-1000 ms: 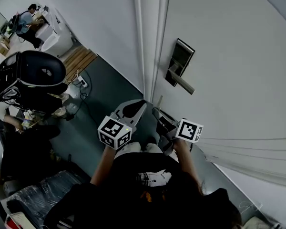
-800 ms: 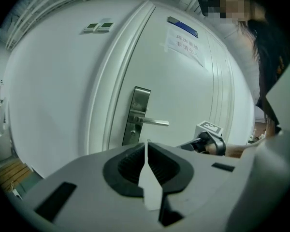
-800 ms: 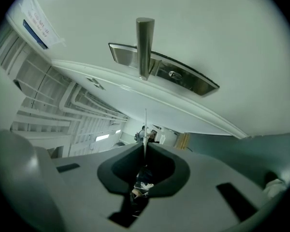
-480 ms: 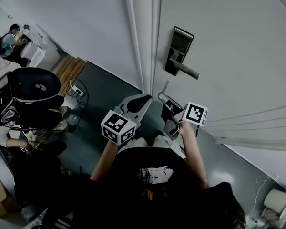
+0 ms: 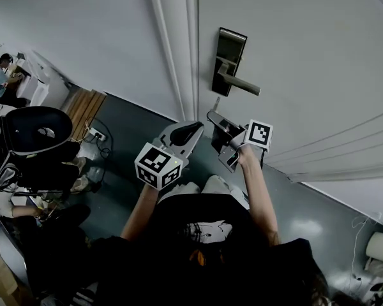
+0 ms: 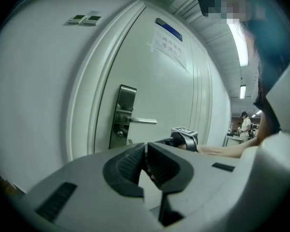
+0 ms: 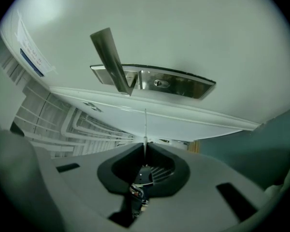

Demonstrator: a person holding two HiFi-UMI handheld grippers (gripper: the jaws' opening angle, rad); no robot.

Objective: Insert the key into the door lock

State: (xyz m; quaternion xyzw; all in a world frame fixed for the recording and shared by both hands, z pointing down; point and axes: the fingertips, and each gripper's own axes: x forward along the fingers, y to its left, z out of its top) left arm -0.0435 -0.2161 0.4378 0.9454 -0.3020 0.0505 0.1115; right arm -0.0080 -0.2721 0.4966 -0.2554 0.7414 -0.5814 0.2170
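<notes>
A steel lock plate [image 5: 228, 61] with a lever handle [image 5: 240, 84] sits on the white door [image 5: 306, 56]. In the right gripper view its keyhole [image 7: 158, 83] shows on the plate [image 7: 179, 84], beside the handle [image 7: 110, 58]. My right gripper [image 5: 211, 115] is shut on a thin metal key [image 5: 216, 103], whose blade [image 7: 145, 124] points up at the plate, a short gap below it. My left gripper [image 5: 193, 130] hangs shut and empty just left of the right one. The left gripper view shows the lock plate [image 6: 122, 116] beyond its jaws [image 6: 146, 147].
The door frame [image 5: 175, 50] runs down just left of the lock. A black office chair [image 5: 37, 136] and a power strip [image 5: 93, 134] are on the floor at left. A person [image 5: 0, 81] sits at a far desk. A paper notice [image 6: 169, 45] hangs on the door.
Both grippers have come closer to the door. The right gripper with the key has risen toward the lock plate, which now sits nearer above it.
</notes>
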